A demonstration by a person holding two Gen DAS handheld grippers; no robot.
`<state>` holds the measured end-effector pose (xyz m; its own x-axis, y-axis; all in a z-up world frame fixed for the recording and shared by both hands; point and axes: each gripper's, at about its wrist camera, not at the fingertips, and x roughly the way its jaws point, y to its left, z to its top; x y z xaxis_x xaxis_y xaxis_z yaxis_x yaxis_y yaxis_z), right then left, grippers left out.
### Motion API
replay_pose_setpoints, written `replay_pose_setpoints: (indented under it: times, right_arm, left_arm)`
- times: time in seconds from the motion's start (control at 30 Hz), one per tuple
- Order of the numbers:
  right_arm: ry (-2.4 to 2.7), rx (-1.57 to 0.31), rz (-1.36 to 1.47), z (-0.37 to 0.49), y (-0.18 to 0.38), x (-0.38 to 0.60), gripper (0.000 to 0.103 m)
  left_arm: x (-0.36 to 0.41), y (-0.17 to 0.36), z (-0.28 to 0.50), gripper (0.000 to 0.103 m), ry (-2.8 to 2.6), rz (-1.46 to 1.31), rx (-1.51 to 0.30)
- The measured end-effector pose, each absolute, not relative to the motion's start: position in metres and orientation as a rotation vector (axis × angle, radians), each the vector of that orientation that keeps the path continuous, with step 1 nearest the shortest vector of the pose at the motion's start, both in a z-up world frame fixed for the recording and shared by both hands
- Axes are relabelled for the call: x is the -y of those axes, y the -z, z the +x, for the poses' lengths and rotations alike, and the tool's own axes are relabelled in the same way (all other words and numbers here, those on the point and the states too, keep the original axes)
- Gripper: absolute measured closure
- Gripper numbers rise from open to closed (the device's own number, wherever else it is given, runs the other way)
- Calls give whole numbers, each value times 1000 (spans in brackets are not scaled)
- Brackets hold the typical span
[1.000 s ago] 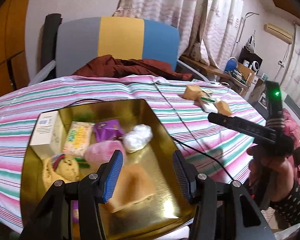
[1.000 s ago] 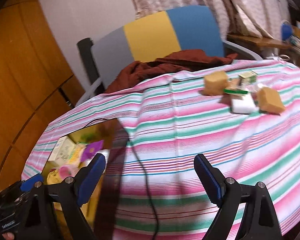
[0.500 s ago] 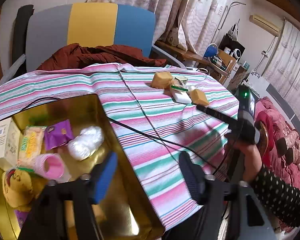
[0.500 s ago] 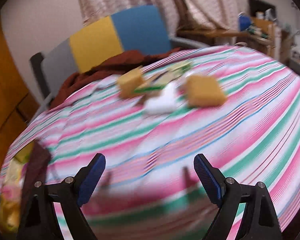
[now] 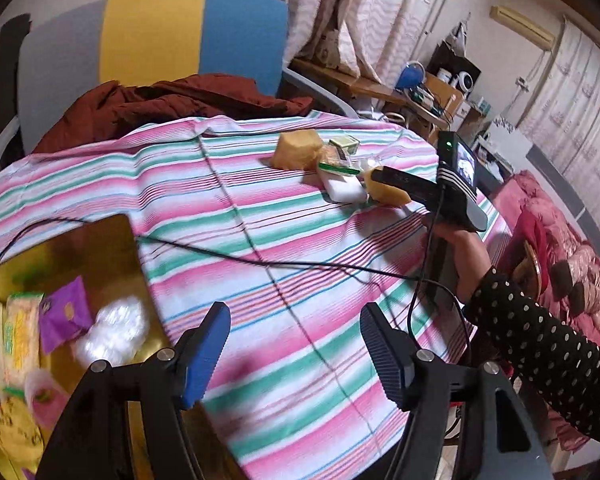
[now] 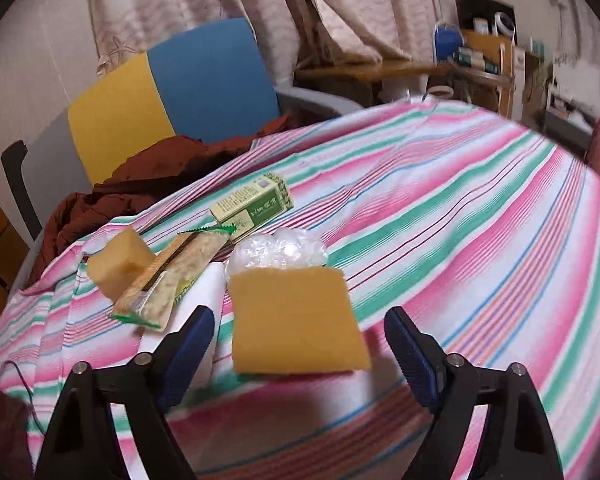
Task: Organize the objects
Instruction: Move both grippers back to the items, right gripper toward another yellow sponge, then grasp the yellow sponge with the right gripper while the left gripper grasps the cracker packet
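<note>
My right gripper hangs low over a flat yellow sponge, which lies between its blue fingertips. The jaws are closing and the pads stand clear of the sponge. Just behind it lie a clear plastic wad, a white block, a snack packet, a yellow sponge block and a green box. My left gripper is open and empty over the striped cloth, right of the gold tray. In the tray I see a purple packet and a white wad.
A black cable crosses the cloth from the tray to the right gripper's handle, held by a hand in a dotted sleeve. A grey, yellow and blue chair with a rust-brown cloth stands behind the table. Pink bedding lies at the right.
My left gripper has swung right, from over the tray to over the cloth, with its jaws wider. My right gripper has come up to the pile, and the flat sponge now lies between its fingers.
</note>
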<state>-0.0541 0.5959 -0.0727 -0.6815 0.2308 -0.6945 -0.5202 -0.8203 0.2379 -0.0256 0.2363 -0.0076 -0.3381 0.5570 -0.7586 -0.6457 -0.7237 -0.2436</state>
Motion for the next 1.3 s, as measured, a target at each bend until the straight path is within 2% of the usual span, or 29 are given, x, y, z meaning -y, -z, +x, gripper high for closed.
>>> replay_pose_setpoints:
  times: [0.07,0.23,0.37,0.6,0.97,1.0,1.03,1.07,1.13,1.3]
  right_arm:
    - [-2492,-569,-981,-61,76,-592,39]
    - [-2487,-533,-944,-50,75,-585,41]
    - [-2452,-549,-938,-28,79,-577,41]
    - [-2425,-558,-850,-10,79,-574,41]
    - [-2437,-548,-836,-8,83,-573,41]
    - [-2438,-552,-833,-7,83,-574,41]
    - [-2437,-554,-831,-7,83,-574,41]
    - [-2436,-551,-832,-8,84,-574,41]
    - [-2434,-540,-834,-9,84,-573,41]
    - [-2433,-531,-830,-10,85,-573,41]
  left_arm:
    - [-247,7,-34,35,-2088,-1138,-142]
    - [-289,5,-62,34,-2082,-1149,-158]
    - [-326,2,-82,23,-2098,-1132,-176]
    - [-416,26,-127,22,-2068,-1172,-255]
    - [-483,76,-176,22,-2065,-1329,-232]
    - [-482,78,-178,23,-2069,-1335,-223]
    - [-481,81,-180,29,-2074,-1339,-201]
    - [-480,80,-180,42,-2063,-1331,-182]
    - [-479,81,-176,47,-2058,-1297,-205]
    - [-471,77,-155,48,-2037,-1195,-281]
